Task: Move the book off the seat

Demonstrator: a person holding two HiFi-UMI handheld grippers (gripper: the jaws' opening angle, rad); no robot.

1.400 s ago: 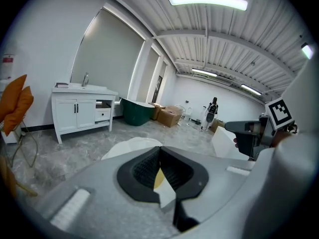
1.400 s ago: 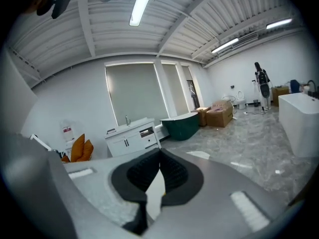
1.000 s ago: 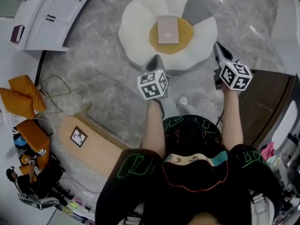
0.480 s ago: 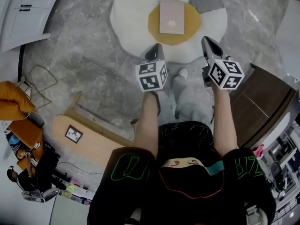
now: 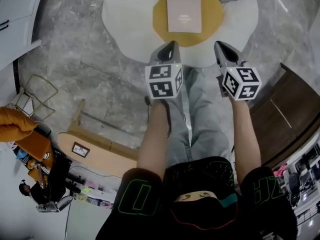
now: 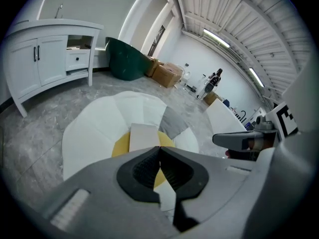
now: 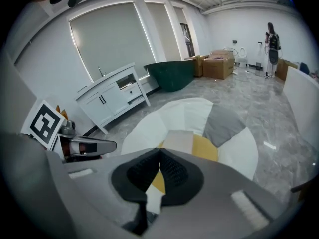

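Book (image 5: 184, 9) on flower-shaped seat (image 5: 125, 19), long axis pointing away, lies ahead between left gripper (image 5: 172, 44) and right gripper (image 5: 220, 45) (both closed, empty).

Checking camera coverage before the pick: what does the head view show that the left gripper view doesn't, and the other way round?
Only the head view: the person's legs, the wooden board and the orange cushion. Only the left gripper view: the green tub, the boxes, the ceiling lights, and a close look at the left gripper, its jaws shut with nothing between them. Both: the book lying on the yellow centre of the seat, and the right gripper.
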